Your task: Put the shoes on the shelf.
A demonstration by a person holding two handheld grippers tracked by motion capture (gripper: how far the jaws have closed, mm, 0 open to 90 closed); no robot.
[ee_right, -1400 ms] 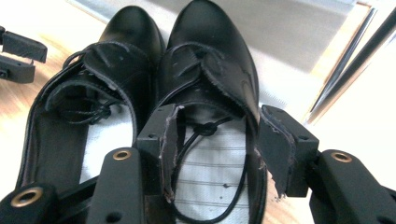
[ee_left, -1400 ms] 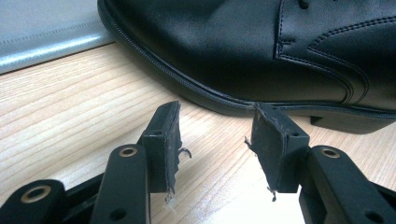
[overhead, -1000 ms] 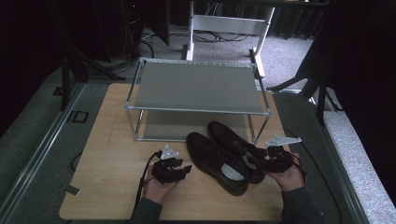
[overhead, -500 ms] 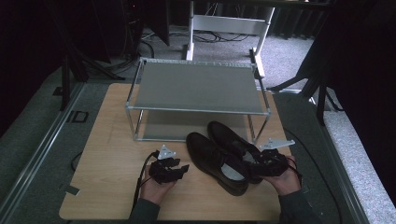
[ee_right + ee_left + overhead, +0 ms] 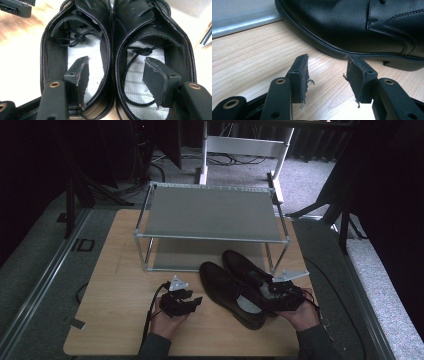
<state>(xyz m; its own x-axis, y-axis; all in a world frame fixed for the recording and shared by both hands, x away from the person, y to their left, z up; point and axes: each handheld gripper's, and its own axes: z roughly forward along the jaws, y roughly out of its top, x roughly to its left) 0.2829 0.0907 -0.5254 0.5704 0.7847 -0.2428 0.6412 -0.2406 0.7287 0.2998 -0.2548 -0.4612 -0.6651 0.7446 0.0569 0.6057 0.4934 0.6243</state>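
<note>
While spread, right tongs [image 5: 115, 75] straddle both shoes' [image 5: 112, 50] touching inner walls.

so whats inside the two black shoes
Each black shoe holds a pale ribbed insole with loose black laces lying on it. The right claw has one jaw over each opening. The toe ends are hidden under the tongues.

Grey carpet floor [image 5: 310, 175] lay around the wooden worktop [image 5: 120, 270]. White furniture frame [image 5: 245, 145] stood at top centre. Surroundings were dark; black stand legs [image 5: 345, 215] at right.
</note>
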